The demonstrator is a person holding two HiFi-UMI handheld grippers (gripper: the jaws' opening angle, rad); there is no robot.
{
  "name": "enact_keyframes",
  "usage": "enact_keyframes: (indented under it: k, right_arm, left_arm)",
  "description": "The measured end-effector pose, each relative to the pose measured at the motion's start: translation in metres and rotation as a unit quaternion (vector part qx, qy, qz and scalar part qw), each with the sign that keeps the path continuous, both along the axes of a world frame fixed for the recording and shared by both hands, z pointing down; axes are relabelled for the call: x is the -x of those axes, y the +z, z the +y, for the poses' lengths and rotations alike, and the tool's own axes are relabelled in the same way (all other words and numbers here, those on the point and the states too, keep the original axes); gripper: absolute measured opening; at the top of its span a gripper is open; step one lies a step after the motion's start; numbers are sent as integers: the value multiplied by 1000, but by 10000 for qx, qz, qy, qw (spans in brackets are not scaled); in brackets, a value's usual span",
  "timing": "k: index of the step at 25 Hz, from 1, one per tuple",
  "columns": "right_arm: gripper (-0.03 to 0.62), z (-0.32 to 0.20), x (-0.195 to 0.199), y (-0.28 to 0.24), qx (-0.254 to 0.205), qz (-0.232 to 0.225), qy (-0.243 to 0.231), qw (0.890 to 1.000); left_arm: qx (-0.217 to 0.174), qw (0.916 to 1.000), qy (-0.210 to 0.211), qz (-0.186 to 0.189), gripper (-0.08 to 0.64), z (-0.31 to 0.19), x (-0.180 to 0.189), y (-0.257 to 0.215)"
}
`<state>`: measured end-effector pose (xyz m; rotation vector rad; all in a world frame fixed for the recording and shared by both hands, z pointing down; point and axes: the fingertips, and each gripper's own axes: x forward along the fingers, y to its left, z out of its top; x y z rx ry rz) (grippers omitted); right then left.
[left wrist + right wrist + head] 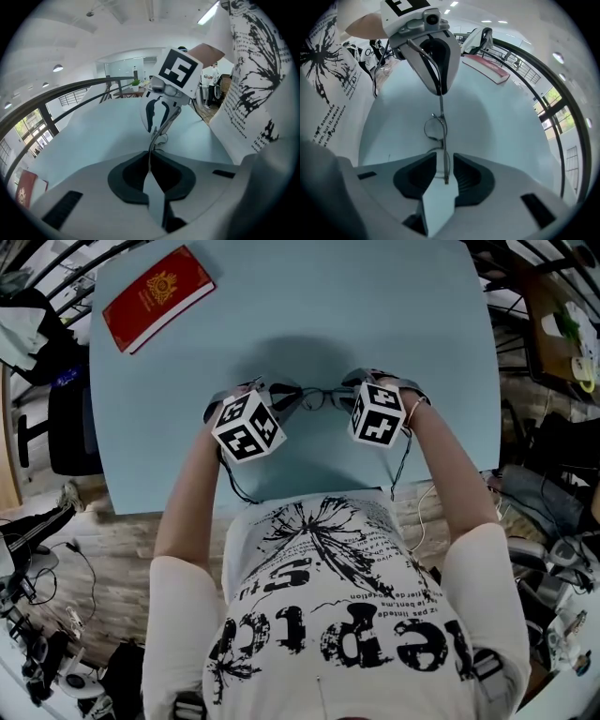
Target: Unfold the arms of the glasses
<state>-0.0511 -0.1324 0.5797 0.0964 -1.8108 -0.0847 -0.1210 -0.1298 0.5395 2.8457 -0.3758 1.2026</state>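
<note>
In the head view, a pale blue desk point(375, 296) carries a red booklet point(157, 296) at its far left corner, well apart from both sets of jaws. The glasses point(323, 397) sit between the left gripper point(279, 401) and the right gripper point(353, 397), whose marker cubes face each other. The frame spans the gap between the two sets of jaws. In the left gripper view, the jaws of the left gripper point(150, 164) are pressed together on one thin metal arm of the glasses point(154, 138). That arm runs straight out from between the dark pads point(126, 180) towards the right gripper point(155, 130) opposite, above the desk point(93, 136). In the right gripper view, the jaws of the right gripper point(444, 171) stand apart. The other arm of the glasses point(443, 157) lies in the gap between the pads point(466, 176), and pale desk shows on either side of it, so it is not gripped. A round lens sits just beyond the jaw tips. Beyond that, the frame leads to the left gripper point(439, 88), which clamps the far end. The red booklet point(487, 68) lies farther off on the desk point(497, 126), beyond and to the right of the jaws.
</note>
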Motion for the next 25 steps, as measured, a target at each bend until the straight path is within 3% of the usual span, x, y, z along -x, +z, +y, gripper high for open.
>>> enact_keyframes:
  k: [7, 15, 25]
  right_arm:
    - [93, 2, 44, 11, 45, 121, -415, 9991]
    - [31, 2, 58, 22, 58, 246, -520, 9983]
    - [29, 9, 58, -7, -73, -271, -417, 9987]
  left_arm:
    - [71, 9999, -28, 121, 27, 1, 1, -2]
    - [69, 9999, -44, 149, 28, 0, 4, -1]
    - [123, 9998, -108, 93, 26, 4, 14, 0]
